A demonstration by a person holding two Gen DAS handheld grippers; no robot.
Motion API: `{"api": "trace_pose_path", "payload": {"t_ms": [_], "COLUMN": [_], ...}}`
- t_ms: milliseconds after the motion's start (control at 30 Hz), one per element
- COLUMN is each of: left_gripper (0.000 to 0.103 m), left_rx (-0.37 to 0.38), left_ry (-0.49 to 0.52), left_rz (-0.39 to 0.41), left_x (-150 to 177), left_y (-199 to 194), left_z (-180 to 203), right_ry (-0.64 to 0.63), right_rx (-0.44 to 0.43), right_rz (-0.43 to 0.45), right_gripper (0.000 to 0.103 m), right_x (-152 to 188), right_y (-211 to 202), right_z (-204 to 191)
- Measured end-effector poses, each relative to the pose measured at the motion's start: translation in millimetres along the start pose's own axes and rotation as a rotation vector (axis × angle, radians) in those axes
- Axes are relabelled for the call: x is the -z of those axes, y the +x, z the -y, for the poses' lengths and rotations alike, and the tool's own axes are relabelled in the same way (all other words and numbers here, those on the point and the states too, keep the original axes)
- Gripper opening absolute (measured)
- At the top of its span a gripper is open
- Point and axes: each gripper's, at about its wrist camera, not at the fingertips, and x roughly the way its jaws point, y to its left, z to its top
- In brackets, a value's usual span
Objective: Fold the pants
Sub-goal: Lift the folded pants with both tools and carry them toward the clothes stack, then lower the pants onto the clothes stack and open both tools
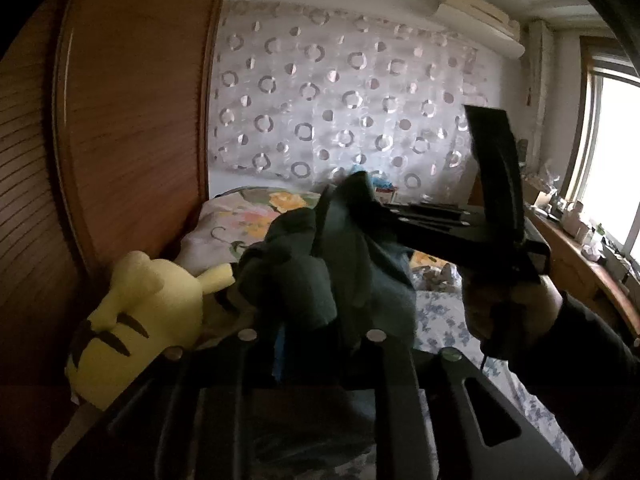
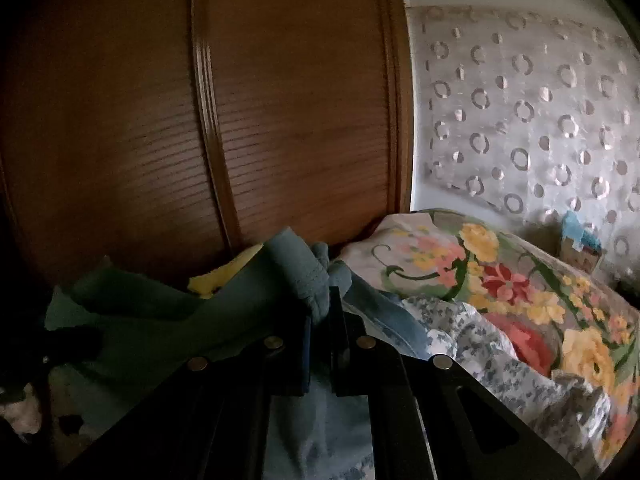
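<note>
Pants (image 1: 320, 264) bunched mid-frame, lifted above bed (image 1: 448, 320), likely to shake them out for folding. Left gripper (image 1: 316, 320) clamps a thick wad of cloth. Right gripper (image 2: 320, 312) pinched tight on pants hem, lower centre. Yellow plush (image 1: 136, 320) lower left.

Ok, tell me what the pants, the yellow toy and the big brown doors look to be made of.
Pants: soft matte knit, maybe cotton jersey or fleece; dull teal, limp folds, stitched hem.
Yellow toy: plush fabric, probably; fuzzy matte surface, rounded stuffed shape.
Brown doors: wood or wood veneer, slightly glossy; reddish-brown, fine horizontal slats, soft sheen on the moulding.
</note>
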Motion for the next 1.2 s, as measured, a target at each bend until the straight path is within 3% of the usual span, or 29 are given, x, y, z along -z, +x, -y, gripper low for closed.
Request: {"api": "trace_pose_path", "payload": {"t_ms": [167,467,667,833,1033,1100,1133,1167,1200], "left_gripper": [0.048,0.048,0.048,0.048,0.049,0.055,0.072,0.081,0.081], "left_rx": [-0.019,-0.001,0.0,0.008,0.007,0.011,0.018,0.034,0.041], "left_ry": [0.002,0.019,0.013,0.021,0.031,0.042,0.046,0.046,0.047], "left_rz": [-0.002,-0.008,-0.056,-0.072,-0.097,-0.101,-0.1,-0.092,-0.087], "left_x": [4.3,6.7,22.4,27.3,32.3,32.2,32.7,33.0,32.0], "left_y": [-2.9,-11.9,-3.2,-3.7,-5.8,-7.9,-9.8,-13.1,-15.1], "left_z": [-8.2,-5.5,0.1,5.9,8.3,10.4,11.2,12.3,13.7], "right_ry": [0.007,0.017,0.093,0.116,0.177,0.198,0.203,0.205,0.204], "right_rx": [0.02,0.06,0.104,0.106,0.176,0.168,0.165,0.162,0.161], "right_rz": [-0.021,-0.01,0.005,-0.017,-0.068,-0.071,-0.066,-0.06,-0.057], "right_gripper": [0.01,0.033,0.035,0.035,0.035,0.035,0.035,0.035,0.035], "right_x": [-1.5,8.8,21.9,31.0,29.8,27.0,26.0,24.8,24.6], "right_y": [9.2,-30.4,-50.9,-45.6,-25.7,-28.1,-31.2,-35.6,-40.2], "right_z": [-1.4,-7.0,3.8,2.0,6.7,5.9,3.8,1.0,-1.9]}}
